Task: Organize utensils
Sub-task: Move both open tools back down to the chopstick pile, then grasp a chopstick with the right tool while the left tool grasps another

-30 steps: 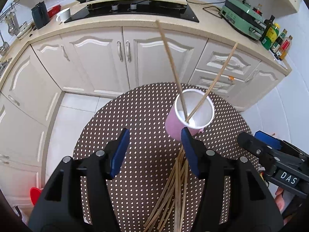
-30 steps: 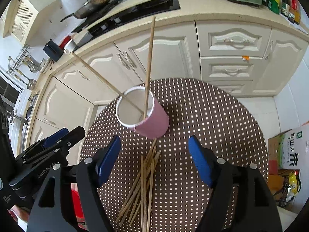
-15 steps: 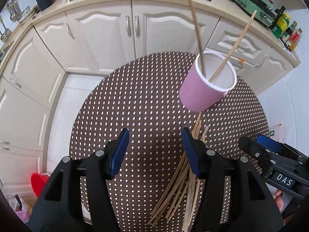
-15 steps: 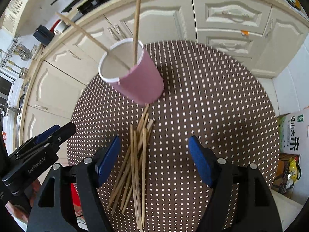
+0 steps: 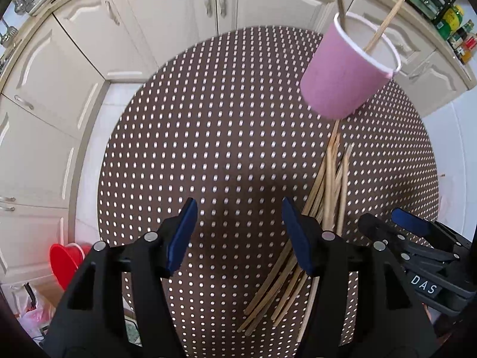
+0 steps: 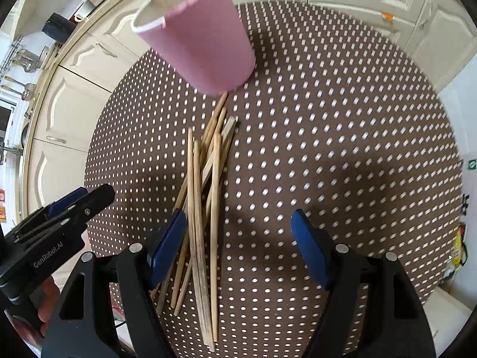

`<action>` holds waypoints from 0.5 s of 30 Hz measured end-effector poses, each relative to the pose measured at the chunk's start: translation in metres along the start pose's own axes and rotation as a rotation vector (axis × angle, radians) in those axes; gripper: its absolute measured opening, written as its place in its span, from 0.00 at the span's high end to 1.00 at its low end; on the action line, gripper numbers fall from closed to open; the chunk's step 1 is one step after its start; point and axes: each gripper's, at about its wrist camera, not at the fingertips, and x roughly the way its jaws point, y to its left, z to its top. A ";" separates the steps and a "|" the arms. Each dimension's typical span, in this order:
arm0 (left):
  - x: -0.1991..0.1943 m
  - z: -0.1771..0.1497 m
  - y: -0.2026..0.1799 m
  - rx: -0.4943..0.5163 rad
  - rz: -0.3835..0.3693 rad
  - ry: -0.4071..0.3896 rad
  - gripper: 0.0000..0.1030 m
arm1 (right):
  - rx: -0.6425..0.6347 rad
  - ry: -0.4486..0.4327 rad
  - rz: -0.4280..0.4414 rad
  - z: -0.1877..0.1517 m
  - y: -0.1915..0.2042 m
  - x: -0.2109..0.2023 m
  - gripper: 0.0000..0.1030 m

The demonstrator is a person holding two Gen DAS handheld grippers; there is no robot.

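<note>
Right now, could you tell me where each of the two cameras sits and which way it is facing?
Left wrist: on the left gripper, looking down along its open fingers at the dotted table; the right gripper shows at the right edge.
Right wrist: on the right gripper, facing down over the loose chopsticks; the left gripper and a bit of hand show at left.
Both share the table, the pink cup holding two sticks, the chopstick pile and the cream cabinets behind.
</note>
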 end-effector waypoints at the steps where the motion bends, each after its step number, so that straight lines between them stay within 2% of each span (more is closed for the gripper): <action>1: 0.003 -0.003 0.001 -0.003 -0.001 0.012 0.43 | 0.001 0.006 0.000 -0.001 0.000 0.003 0.32; 7: 0.011 -0.014 0.004 -0.019 0.003 0.044 0.43 | -0.003 0.036 -0.017 -0.010 0.003 0.021 0.50; 15: 0.016 -0.024 0.003 -0.035 -0.011 0.074 0.42 | -0.042 -0.005 -0.030 -0.018 0.024 0.033 0.75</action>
